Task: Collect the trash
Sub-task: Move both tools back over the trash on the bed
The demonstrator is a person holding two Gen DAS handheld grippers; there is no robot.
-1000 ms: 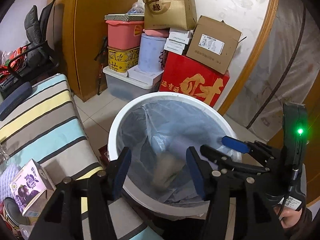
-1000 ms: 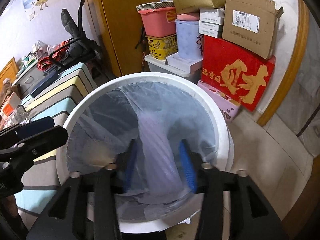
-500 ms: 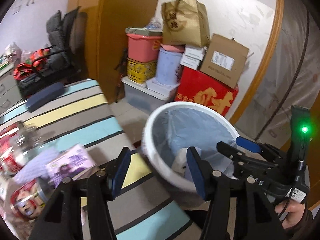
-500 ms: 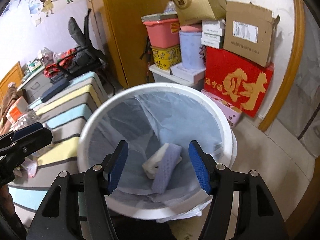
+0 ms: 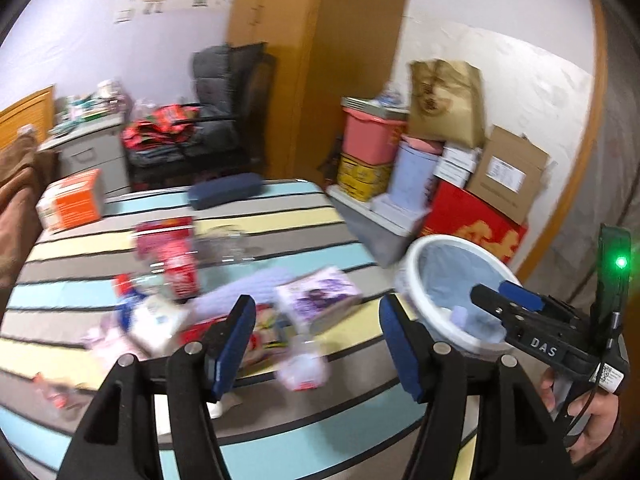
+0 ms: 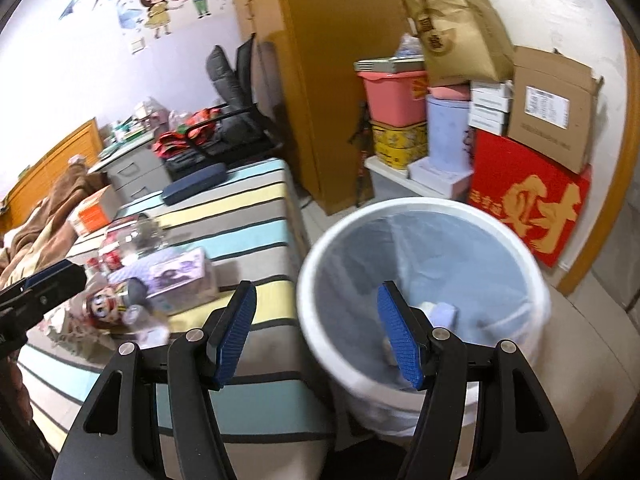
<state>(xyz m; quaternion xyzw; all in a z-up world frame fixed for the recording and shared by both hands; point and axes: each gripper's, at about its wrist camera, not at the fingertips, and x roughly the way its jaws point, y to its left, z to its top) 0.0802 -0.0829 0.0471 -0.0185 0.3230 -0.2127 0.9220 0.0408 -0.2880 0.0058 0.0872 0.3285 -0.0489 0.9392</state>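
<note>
A white bin (image 6: 424, 280) with a blue liner stands on the floor beside the striped bed; it also shows in the left wrist view (image 5: 452, 280). Pale pieces of trash (image 6: 440, 312) lie in its bottom. A heap of packets and boxes lies on the bed, among them a purple carton (image 5: 316, 300), a red packet (image 5: 176, 256) and a white packet (image 5: 156, 320). My left gripper (image 5: 316, 344) is open and empty above the heap. My right gripper (image 6: 316, 336) is open and empty over the bin's left rim; it also shows in the left wrist view (image 5: 500, 300).
The striped bed (image 5: 280, 224) carries an orange box (image 5: 72, 200) and a dark blue case (image 5: 224, 192). Stacked boxes, a red carton (image 6: 528, 204) and a pink tub (image 6: 392, 92) stand against the wall behind the bin. A wooden wardrobe (image 6: 320, 80) and a chair (image 5: 224, 92) stand behind the bed.
Both grippers have swung left, away from the bin toward the bed. The trash dropped from both grippers now lies in the bin, and the right jaws have opened wide.
</note>
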